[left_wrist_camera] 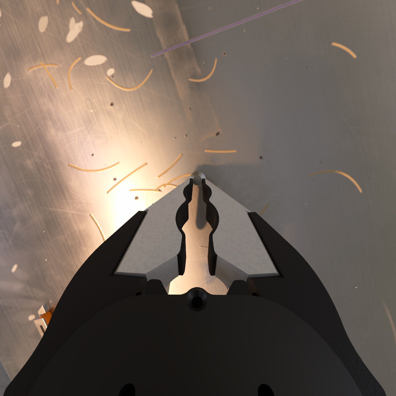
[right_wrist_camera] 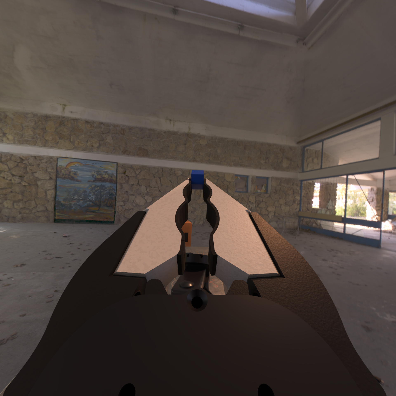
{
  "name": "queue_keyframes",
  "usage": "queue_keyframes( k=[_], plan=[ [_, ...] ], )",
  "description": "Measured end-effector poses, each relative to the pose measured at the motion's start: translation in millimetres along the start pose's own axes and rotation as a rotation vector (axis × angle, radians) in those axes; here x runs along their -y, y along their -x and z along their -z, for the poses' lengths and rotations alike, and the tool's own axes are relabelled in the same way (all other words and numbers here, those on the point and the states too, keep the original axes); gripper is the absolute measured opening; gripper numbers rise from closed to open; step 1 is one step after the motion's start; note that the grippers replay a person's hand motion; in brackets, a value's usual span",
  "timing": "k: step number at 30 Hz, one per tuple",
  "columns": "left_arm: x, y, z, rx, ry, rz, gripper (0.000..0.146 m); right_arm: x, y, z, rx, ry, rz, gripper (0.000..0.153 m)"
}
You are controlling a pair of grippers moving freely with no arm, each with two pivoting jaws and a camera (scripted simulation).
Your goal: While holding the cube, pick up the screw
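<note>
Scratched metal table point(left_wrist_camera: 300, 128), streaked with pale curved marks and white flecks; everything below placed against it.

Left gripper point(left_wrist_camera: 197, 182) points steeply down at the table, fingertips close over it, drawn together on the screw point(left_wrist_camera: 197, 179). The screw's round grey head shows just past the tips; its shaft is hidden between them. Whether the screw is touching the table cannot be told.

Right gripper point(right_wrist_camera: 197, 182) is aimed level, away from the table, toward a stone wall point(right_wrist_camera: 150, 192) with a painting point(right_wrist_camera: 85, 190). Its tips are pinching the blue cube point(right_wrist_camera: 197, 179).
</note>
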State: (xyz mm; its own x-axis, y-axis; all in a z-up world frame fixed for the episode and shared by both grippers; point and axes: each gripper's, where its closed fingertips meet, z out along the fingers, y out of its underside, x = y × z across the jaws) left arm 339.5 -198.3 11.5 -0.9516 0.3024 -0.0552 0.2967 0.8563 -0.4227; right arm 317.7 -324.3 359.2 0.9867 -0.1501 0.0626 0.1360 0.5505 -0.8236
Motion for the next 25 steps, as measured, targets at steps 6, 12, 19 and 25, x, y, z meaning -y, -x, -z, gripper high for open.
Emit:
queue_keyframes(
  k=[6, 12, 19, 25],
  plan=[
    [6.6, 6.2, 17.2, 0.077, -0.116, 0.080, 0.008, -6.5, -9.3, 7.3, -0.076, 0.101, -0.024, 0.009],
    [29.1, 16.7, 57.7, 0.144, -0.403, 0.179, 0.008, -20.7, -21.9, 17.3, -0.160, 0.217, -0.045, 0.009],
    [38.9, 35.8, 116.8, 0.369, -0.486, 0.093, 0.008, -28.8, -32.0, 28.3, -0.207, 0.270, -0.164, 0.009],
    [79.7, 50.8, 195.6, 0.550, -0.665, 0.028, 0.008, -50.4, -40.5, 30.8, -0.203, 0.308, -0.387, 0.009]
  ],
)
